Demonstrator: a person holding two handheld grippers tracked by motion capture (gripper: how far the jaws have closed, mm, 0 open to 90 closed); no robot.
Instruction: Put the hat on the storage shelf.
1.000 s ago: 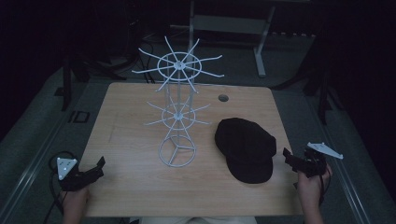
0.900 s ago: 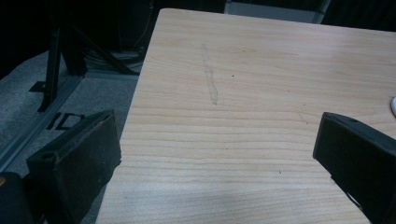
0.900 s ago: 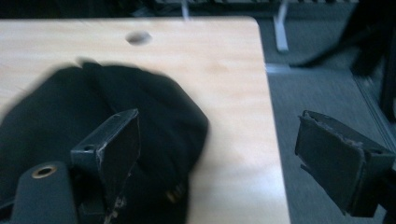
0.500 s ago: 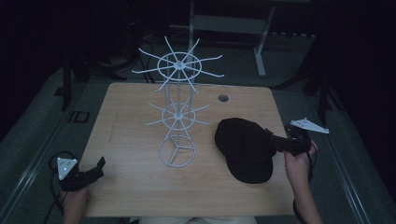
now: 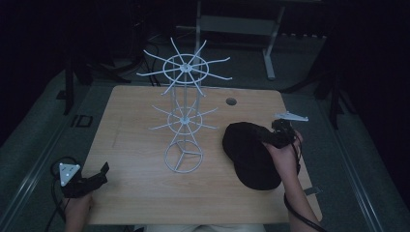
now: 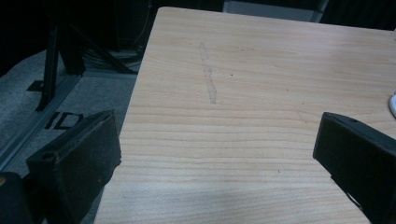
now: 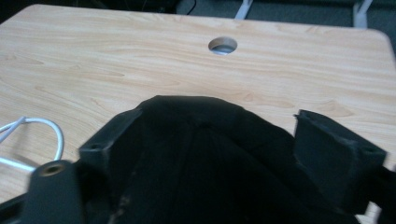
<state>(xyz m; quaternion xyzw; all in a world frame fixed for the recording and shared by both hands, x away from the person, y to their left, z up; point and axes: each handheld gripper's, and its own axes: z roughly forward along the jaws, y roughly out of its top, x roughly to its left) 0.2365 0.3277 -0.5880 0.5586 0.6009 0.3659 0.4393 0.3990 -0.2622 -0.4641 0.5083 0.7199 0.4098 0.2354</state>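
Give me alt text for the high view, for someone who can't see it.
The right tongs reach onto a black cap lying on a wooden table, right of a white wire rack. The left tongs hover open at the table's near left corner.

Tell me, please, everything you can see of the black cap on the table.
The black cap looks like soft dark fabric with seams meeting at the crown, seen in the right gripper view. It lies flat on the wooden table, to the right of the white wire rack, apart from its ring base. The right tongs stand open at its far right side, one jaw either side of the crown; whether they touch it is unclear.
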